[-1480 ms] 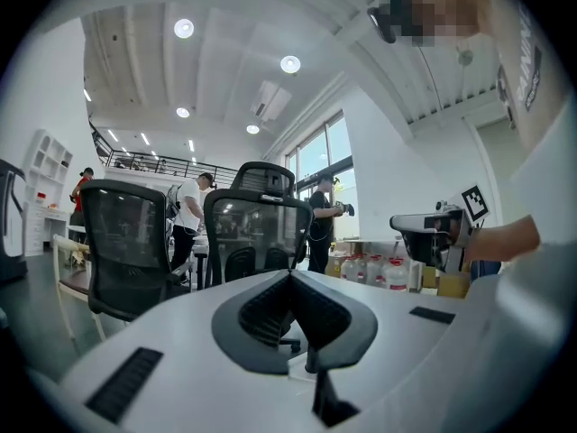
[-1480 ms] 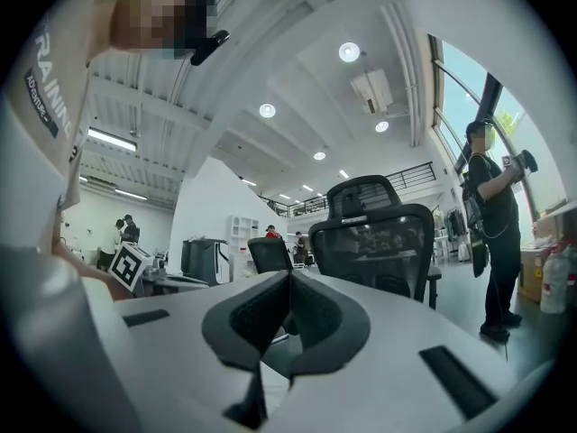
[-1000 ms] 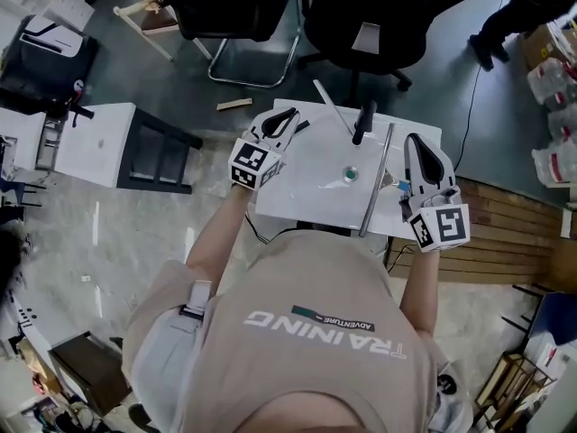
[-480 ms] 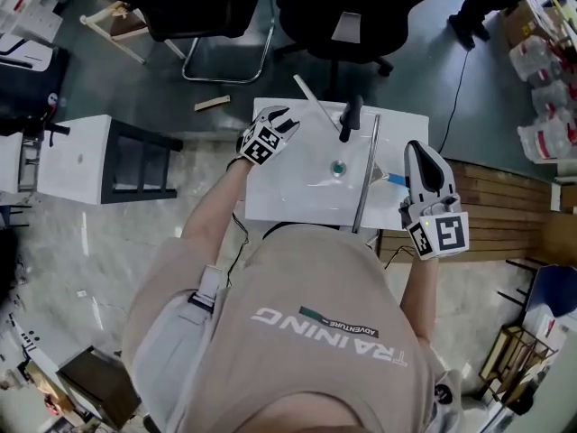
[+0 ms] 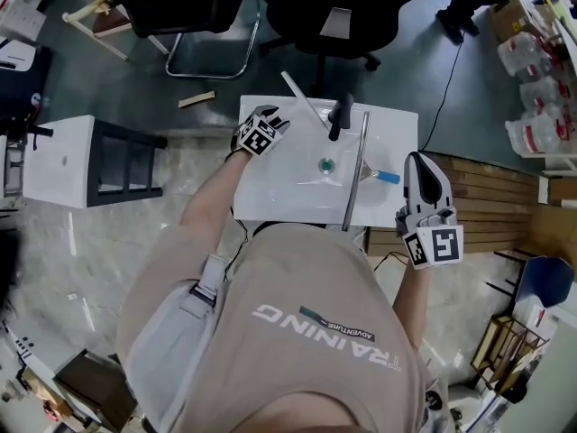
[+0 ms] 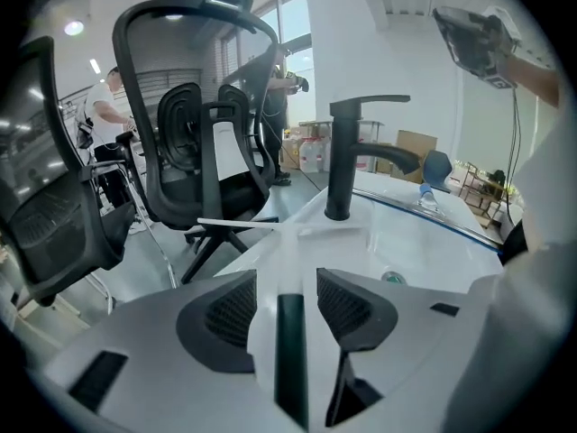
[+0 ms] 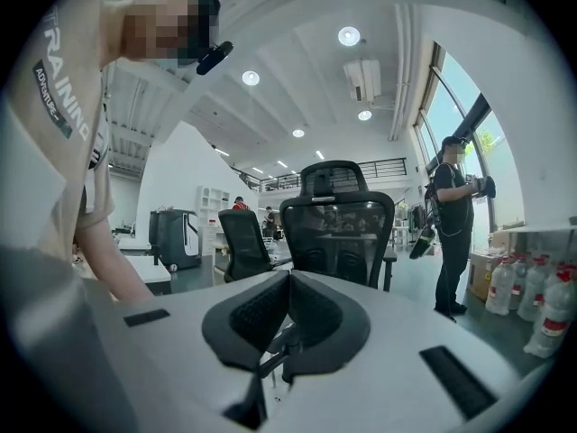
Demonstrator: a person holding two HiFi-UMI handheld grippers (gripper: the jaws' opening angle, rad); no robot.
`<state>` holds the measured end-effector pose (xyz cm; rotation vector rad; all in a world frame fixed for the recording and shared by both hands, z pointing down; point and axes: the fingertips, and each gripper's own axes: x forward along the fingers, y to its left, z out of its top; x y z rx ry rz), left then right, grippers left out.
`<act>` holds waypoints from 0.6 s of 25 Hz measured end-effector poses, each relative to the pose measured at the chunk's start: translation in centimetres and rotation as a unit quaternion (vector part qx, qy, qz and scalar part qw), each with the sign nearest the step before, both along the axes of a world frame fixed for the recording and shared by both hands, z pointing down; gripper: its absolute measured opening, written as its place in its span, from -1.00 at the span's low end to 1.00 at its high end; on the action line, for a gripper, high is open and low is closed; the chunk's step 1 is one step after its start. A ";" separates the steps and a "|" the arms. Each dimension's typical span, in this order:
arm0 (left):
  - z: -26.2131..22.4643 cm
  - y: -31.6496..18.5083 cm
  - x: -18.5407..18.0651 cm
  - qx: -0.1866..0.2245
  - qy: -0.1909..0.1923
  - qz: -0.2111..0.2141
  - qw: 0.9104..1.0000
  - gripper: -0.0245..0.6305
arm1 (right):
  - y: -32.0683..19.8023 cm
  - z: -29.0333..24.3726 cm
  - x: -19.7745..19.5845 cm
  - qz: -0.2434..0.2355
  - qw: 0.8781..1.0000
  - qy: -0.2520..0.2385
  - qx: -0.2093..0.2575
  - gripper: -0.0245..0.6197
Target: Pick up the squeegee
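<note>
Plainly long grey squeegee [image 5: 354, 171], short blue handle

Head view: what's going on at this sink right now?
A person holds a gripper in each hand. The left gripper, jaws just opened and empty, is over the far left corner of the sink. The right gripper is shut, off to the sink's right. The squeegee lies across the sink, untouched.

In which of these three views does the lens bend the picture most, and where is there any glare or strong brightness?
Head view: sharp, with almost no bending and only faint reflections on the white sink. Left gripper view: strong fisheye with dark corners, and the office chair curves visibly. Right gripper view: the same fisheye and dark corners; the ceiling lamps burn out to white and the window is very bright.
</note>
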<state>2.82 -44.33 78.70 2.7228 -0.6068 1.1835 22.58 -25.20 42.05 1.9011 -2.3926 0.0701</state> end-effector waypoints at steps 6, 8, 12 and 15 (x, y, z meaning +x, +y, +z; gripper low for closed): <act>1.2 0.1 0.6 -0.015 -0.011 -0.006 1.000 -0.32 | -0.1 -0.1 0.1 0.002 1.000 0.004 -0.002 -0.82; 1.5 -0.1 0.5 -0.020 -0.014 -0.013 1.000 -0.32 | -0.2 -0.2 0.0 0.001 1.000 0.007 -0.001 -0.82; 1.8 -0.3 0.6 -0.021 -0.020 -0.015 0.999 -0.62 | -0.3 -0.5 0.1 -0.001 1.000 0.010 0.001 -0.82; 1.8 -0.2 0.7 -0.031 -0.021 -0.015 0.999 -0.63 | -0.3 -0.6 0.2 -0.002 1.000 0.010 0.002 -0.82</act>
